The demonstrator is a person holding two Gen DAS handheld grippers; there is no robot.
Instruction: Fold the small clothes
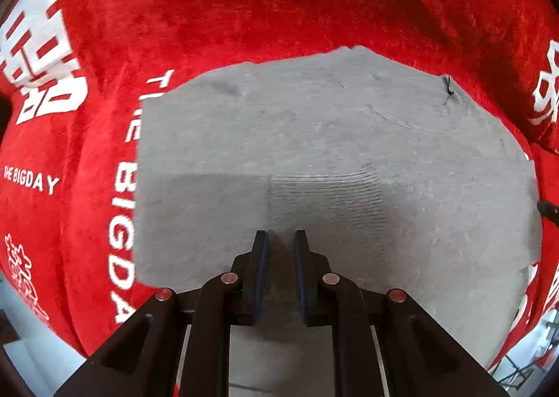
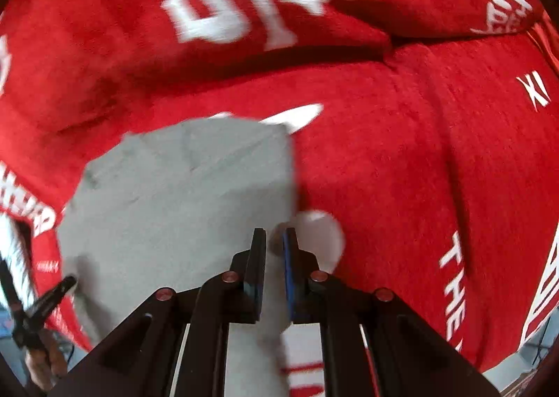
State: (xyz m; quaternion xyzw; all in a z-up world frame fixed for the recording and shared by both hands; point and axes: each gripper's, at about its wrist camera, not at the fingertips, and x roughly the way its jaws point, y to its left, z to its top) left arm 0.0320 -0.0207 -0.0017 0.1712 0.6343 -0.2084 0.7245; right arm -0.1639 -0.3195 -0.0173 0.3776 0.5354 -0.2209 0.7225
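Observation:
A small grey knit garment point(image 1: 314, 152) lies flat on a red plush cover point(image 1: 244, 5) with white lettering. My left gripper point(image 1: 281, 234) hovers over the garment's near part, jaws a narrow gap apart with only cloth seen below, nothing between them. In the right wrist view the same grey garment point(image 2: 181, 194) lies left of centre. My right gripper point(image 2: 274, 232) is at the garment's right edge, jaws nearly together with a fold of grey cloth between them. The view is blurred by motion.
The red cover point(image 2: 401, 170) spreads all around, with a cushion fold point(image 2: 384, 44) at the back. The other gripper's black tip point(image 2: 52, 295) shows at the lower left of the right wrist view. A pale floor point(image 1: 31, 341) shows beyond the cover's edge.

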